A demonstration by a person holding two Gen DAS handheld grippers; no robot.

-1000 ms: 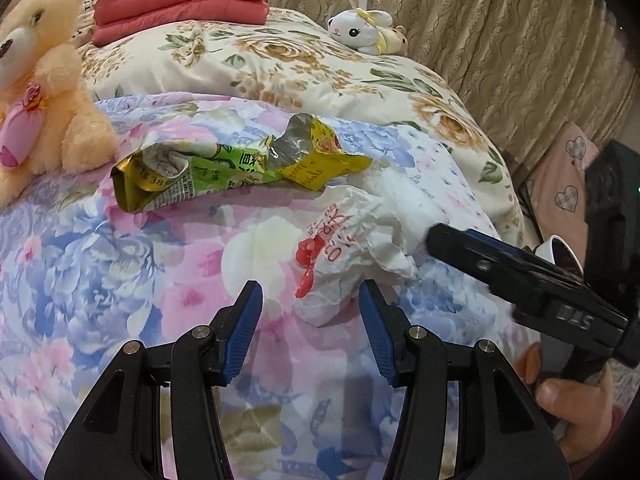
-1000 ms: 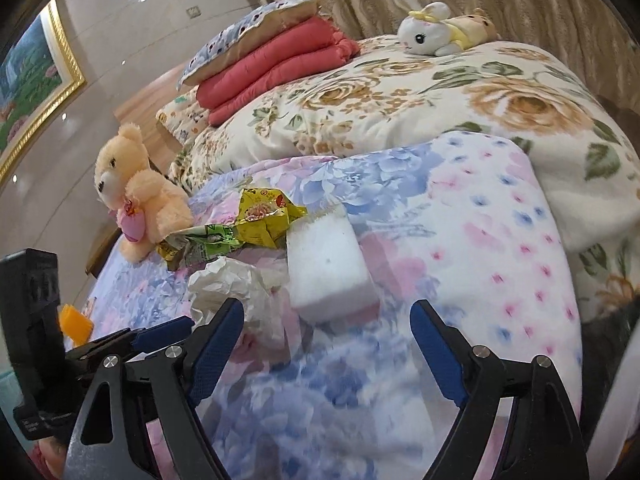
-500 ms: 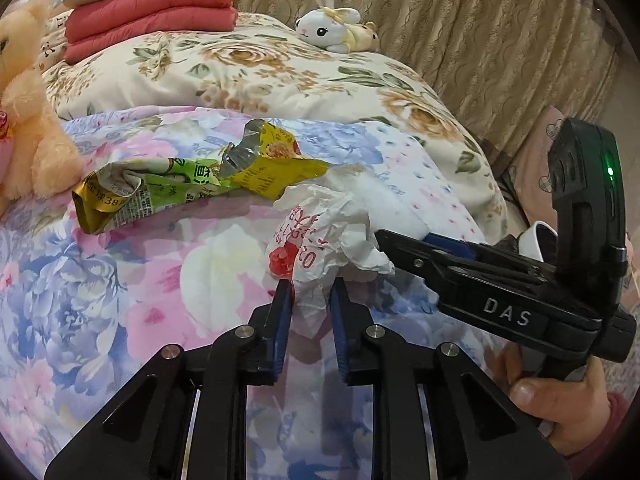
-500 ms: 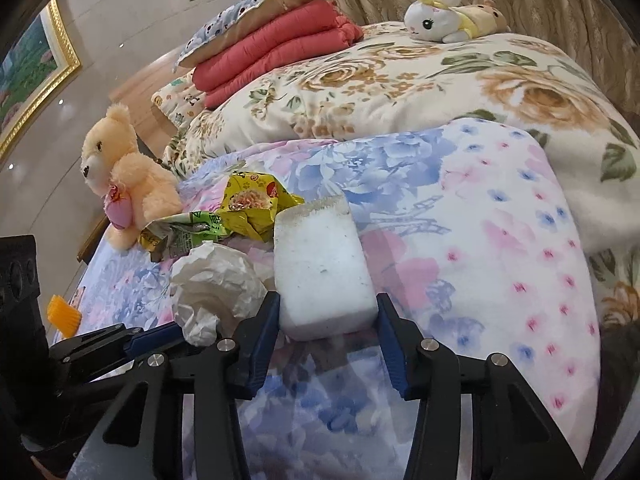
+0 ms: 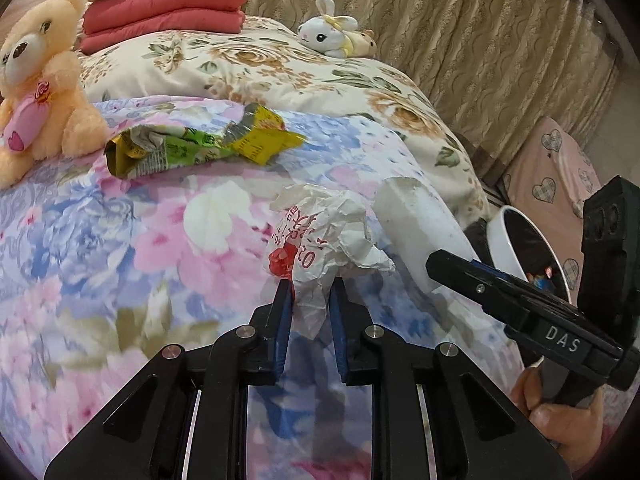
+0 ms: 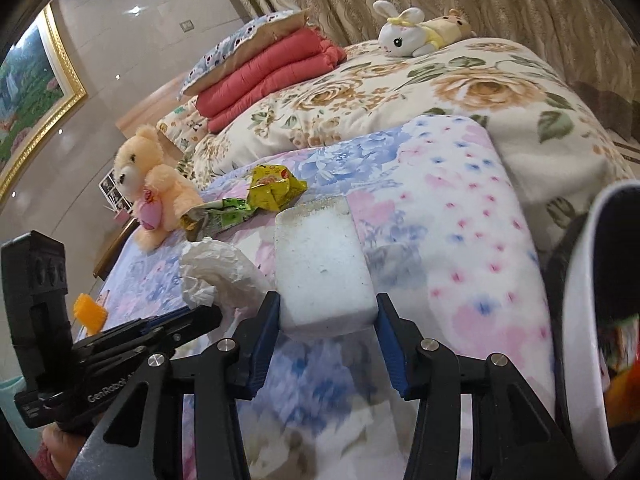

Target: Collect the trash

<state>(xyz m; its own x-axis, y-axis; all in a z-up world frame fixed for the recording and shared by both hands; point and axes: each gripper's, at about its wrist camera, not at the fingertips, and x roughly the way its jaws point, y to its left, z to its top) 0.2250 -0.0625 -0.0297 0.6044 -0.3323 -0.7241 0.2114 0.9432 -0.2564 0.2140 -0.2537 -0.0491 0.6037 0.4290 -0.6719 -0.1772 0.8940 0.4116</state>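
The left claw (image 5: 309, 292) pinches the lower end of a crumpled white paper wrapper (image 5: 320, 240) with red print, low in the middle of the left wrist frame; its blue pads press on the paper from both sides. The right claw (image 6: 326, 312) clamps a white foam block (image 6: 322, 264) between its pads, at the lower middle of the right wrist frame. In that same frame the wrapper (image 6: 218, 268) sits just left of the block. Both pieces are over a bed (image 5: 120, 248) covered with a pink and blue flowered blanket.

Farther up the blanket, toward the upper left of the left wrist frame, lie a green snack packet (image 5: 168, 152) and a yellow snack packet (image 5: 260, 140), touching each other. A peach teddy bear (image 5: 36, 80) sits at the left edge. At the right edge a white bin (image 5: 520, 240) with a dark inside stands beside the bed. On the cream flowered quilt beyond lie a white toy rabbit (image 5: 330, 32) and folded red bedding (image 5: 160, 12).
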